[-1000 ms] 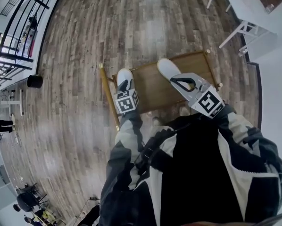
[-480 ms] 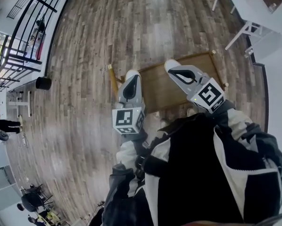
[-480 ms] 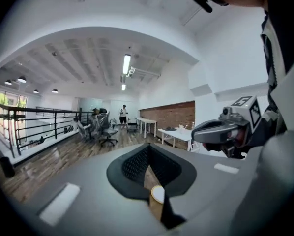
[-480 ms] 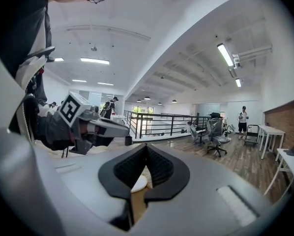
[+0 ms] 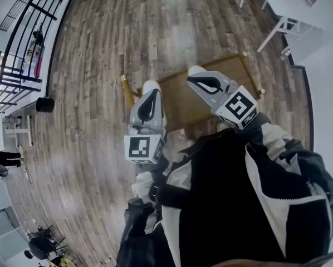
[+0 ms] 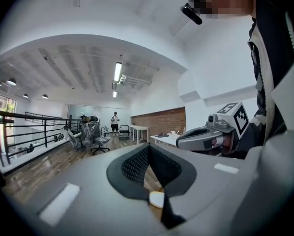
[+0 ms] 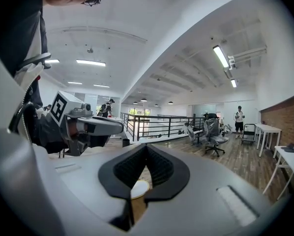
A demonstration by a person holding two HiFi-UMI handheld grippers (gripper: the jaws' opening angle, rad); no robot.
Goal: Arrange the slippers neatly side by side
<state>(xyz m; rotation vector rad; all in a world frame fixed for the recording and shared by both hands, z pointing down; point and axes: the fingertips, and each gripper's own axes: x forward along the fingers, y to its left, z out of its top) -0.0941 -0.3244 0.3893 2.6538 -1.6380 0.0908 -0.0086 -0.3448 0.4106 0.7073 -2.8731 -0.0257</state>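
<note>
On the wooden rack (image 5: 183,102), the left slipper (image 5: 152,84) and the right slipper (image 5: 195,69) are seen lying near each other, so the job is judged nearly done. The left gripper (image 5: 150,96) and the right gripper (image 5: 199,81) are held shut and empty above them. Since a second ago, the left gripper is seen lifted up and turned level.

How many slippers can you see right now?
2. One slipper lies on the wooden platform beyond the left gripper, the other slipper to its right beyond the right gripper. Both are largely covered.
</note>
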